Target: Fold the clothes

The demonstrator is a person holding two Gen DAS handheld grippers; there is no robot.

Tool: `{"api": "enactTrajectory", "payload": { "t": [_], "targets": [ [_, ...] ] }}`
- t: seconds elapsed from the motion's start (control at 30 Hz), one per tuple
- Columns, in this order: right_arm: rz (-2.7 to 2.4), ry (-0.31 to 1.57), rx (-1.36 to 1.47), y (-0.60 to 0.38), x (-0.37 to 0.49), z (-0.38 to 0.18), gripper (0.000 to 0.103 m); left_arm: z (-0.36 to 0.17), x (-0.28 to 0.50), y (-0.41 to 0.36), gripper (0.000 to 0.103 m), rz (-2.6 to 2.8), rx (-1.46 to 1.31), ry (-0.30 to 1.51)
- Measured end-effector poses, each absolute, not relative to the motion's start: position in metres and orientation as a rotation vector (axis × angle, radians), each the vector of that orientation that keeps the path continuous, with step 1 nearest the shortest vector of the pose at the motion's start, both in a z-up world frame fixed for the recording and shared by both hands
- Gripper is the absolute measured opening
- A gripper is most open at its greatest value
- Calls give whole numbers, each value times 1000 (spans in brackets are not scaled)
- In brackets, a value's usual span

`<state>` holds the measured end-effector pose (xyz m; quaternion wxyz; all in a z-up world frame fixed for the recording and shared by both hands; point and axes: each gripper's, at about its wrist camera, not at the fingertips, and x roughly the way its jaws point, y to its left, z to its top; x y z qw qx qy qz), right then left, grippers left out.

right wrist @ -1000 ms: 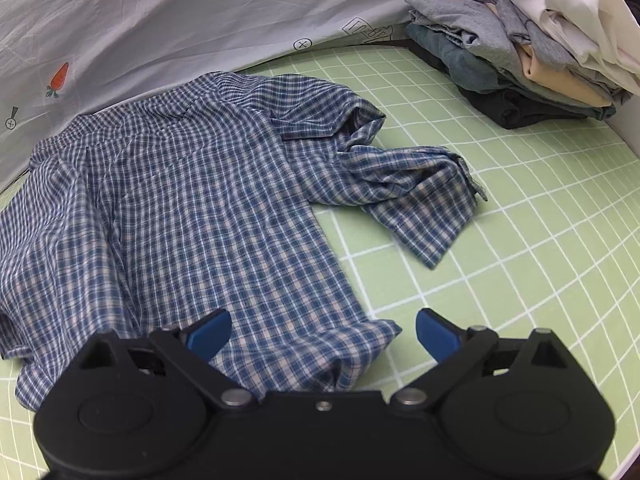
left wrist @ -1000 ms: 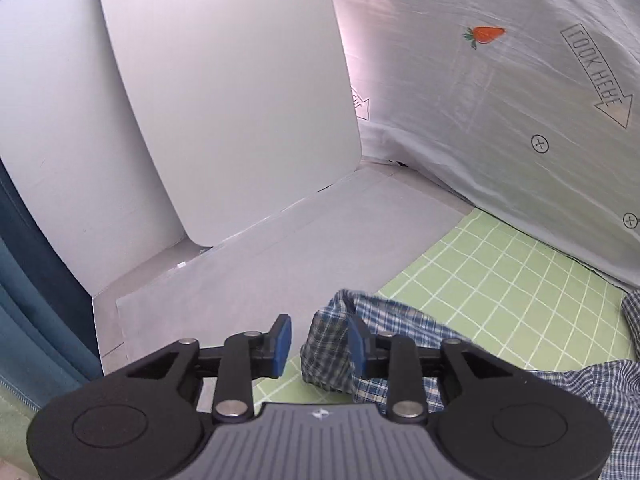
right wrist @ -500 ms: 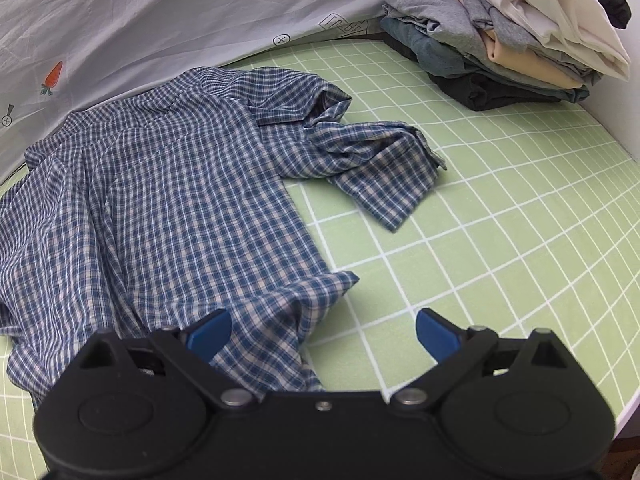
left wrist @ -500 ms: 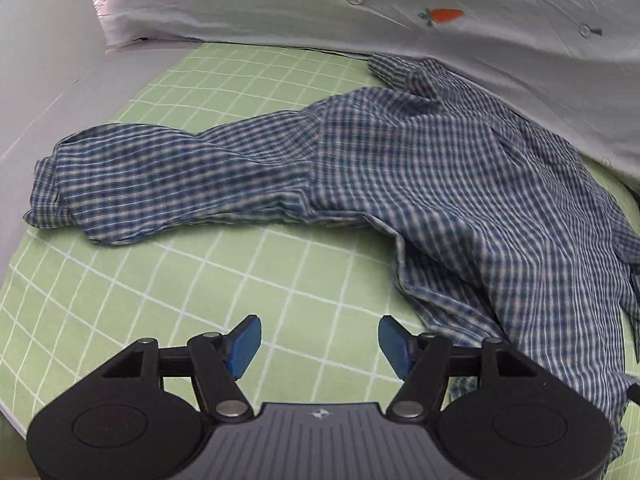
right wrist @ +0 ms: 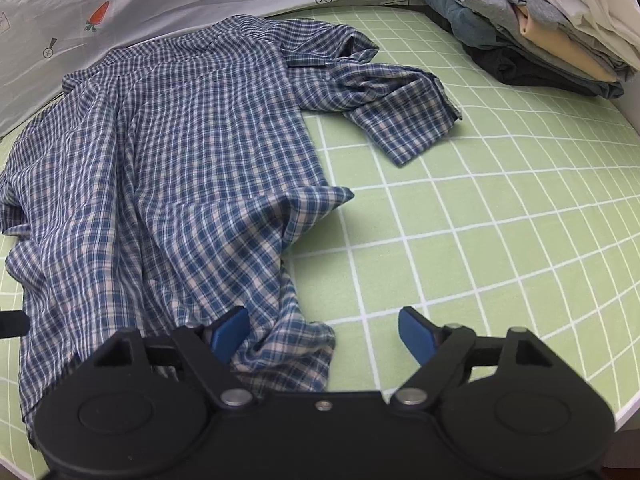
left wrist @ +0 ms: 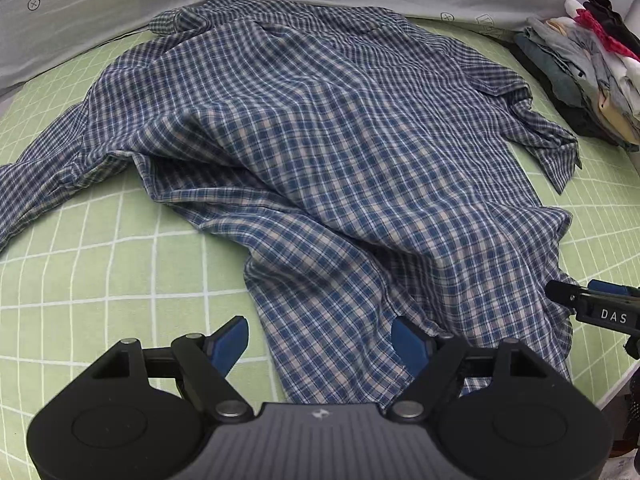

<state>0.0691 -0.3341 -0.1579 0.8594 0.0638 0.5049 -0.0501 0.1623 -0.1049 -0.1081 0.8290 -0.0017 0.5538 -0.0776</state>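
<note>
I see the blue-and-white checked cotton shirt lying spread and rumpled on the green grid-lined mat, sleeves out, no fold made yet; I judge nearly everything is left. My left gripper is opening, its jaws straddling the hem unpinched. My right gripper is closing around a bunched hem corner, not yet clamped. Its arm in the left view reads "DAS". A stack of folded clothes waits behind.

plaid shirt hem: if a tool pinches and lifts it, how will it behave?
Probably floppy: the plaid shirt lies in soft wrinkles and bunches at the right tool. Likely light, thin fabric. It should drag rather than slide cleanly on the green grid mat.
</note>
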Motion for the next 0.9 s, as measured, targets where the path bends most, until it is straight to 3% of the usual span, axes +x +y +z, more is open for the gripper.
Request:
{"api": "enactTrajectory", "payload": {
  "t": [0.13, 0.2, 0.23, 0.27, 0.37, 0.73, 0.9],
  "targets": [
    [-68, 1053, 140, -328, 62, -158, 68, -115, 158, -113, 75, -123, 45, 1147],
    [-68, 1050, 138, -326, 61, -158, 68, -120, 157, -113, 54, -105, 65, 1153],
    [-70, 1050, 140, -325, 60, -158, 68, -123, 157, -112, 37, -99, 69, 1166],
    [-74, 1051, 143, -325, 60, -158, 68, -126, 156, -109, 14, -92, 52, 1182],
    [-83, 1054, 153, -323, 59, -159, 68, -127, 149, -95, 0, -56, 7, 1174],
    [-80, 1074, 192, -299, 46, -168, 71, -122, 113, -5, 2, 108, -263, 1176],
    [-96, 1086, 127, -286, 43, -175, 75, -117, 115, -20, 22, 13, -231, 1164]
  ]
}}
